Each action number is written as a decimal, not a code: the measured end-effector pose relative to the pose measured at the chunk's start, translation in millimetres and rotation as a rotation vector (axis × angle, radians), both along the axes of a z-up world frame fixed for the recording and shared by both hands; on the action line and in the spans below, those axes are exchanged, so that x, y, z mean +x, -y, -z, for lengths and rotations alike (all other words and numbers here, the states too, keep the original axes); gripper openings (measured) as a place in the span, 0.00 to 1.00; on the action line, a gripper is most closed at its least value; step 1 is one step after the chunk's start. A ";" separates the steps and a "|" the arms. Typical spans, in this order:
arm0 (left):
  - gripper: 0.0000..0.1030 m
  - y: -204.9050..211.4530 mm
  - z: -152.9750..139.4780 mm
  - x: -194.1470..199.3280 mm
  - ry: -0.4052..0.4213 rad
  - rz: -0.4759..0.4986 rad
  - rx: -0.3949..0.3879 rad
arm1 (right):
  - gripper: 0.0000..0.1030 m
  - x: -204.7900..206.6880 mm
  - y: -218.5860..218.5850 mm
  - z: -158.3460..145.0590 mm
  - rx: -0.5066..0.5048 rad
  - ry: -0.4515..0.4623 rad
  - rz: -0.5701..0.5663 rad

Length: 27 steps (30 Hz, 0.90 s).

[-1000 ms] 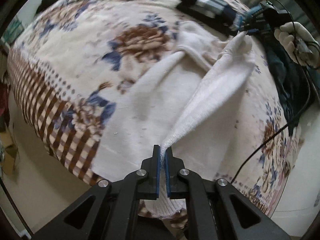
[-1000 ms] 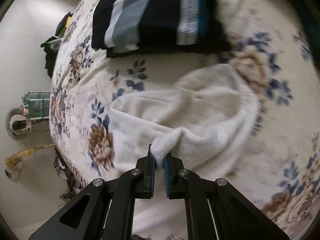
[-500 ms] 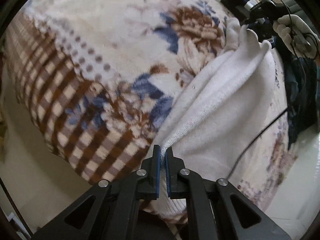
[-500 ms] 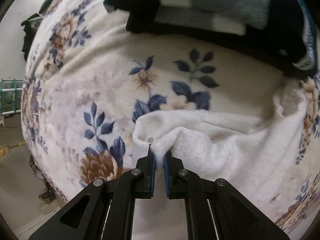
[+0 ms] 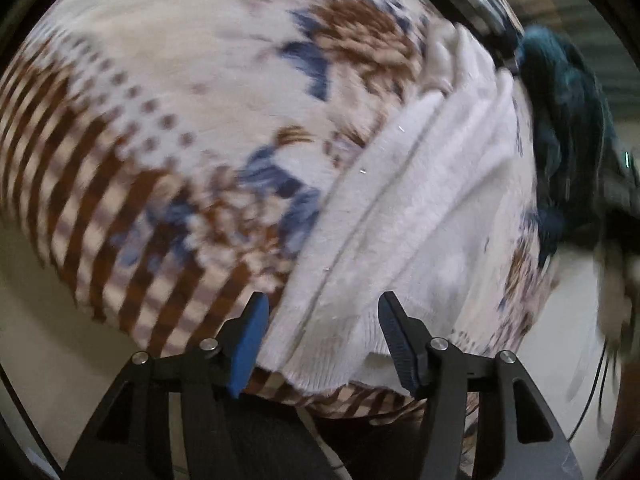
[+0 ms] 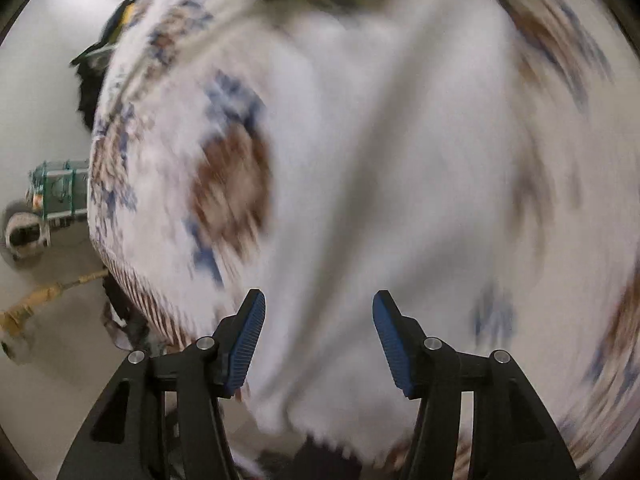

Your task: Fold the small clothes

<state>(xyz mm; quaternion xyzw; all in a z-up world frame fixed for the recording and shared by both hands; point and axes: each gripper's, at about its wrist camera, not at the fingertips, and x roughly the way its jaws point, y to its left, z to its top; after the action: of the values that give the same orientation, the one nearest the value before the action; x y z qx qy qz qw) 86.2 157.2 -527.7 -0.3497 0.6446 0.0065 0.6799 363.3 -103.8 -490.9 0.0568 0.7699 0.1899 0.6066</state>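
White knit garment point(image 5: 420, 208) lying folded lengthwise on floral bedspread point(image 5: 180, 92), left tongs point(image 5: 322, 320) and right tongs point(image 6: 318, 316) both spread open, gripping nothing, dark clothes point(image 5: 560, 120) far right, pale floor point(image 6: 44, 380) left of bed.

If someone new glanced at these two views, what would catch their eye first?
Most likely the white garment, lying folded lengthwise on the floral blanket near its edge. Next, both the left gripper and the right gripper, wide open above it. Dark clothes sit to the right.
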 end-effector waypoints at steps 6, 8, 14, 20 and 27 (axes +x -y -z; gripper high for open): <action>0.53 35.3 22.8 16.0 -0.025 0.128 0.020 | 0.57 -145.5 95.9 62.0 -0.048 -0.276 0.295; 0.51 41.0 31.7 15.0 -0.030 0.144 0.023 | 0.56 -189.0 118.0 85.6 0.019 -0.366 0.452; 0.03 30.9 18.2 11.8 0.023 0.114 0.108 | 0.01 -249.2 146.8 133.7 0.172 -0.380 0.848; 0.03 13.0 -11.2 7.1 0.076 0.162 0.194 | 0.00 -296.2 159.8 109.7 0.082 -0.268 0.886; 0.03 7.2 -0.8 11.4 0.045 0.184 0.182 | 0.00 -361.2 174.3 92.9 0.147 -0.292 0.899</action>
<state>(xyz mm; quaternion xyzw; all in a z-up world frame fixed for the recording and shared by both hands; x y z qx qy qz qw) 97.6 149.9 -526.9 -0.2261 0.6552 -0.0053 0.7208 2.1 -278.1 -583.9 0.4533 0.7306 -0.0473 0.5084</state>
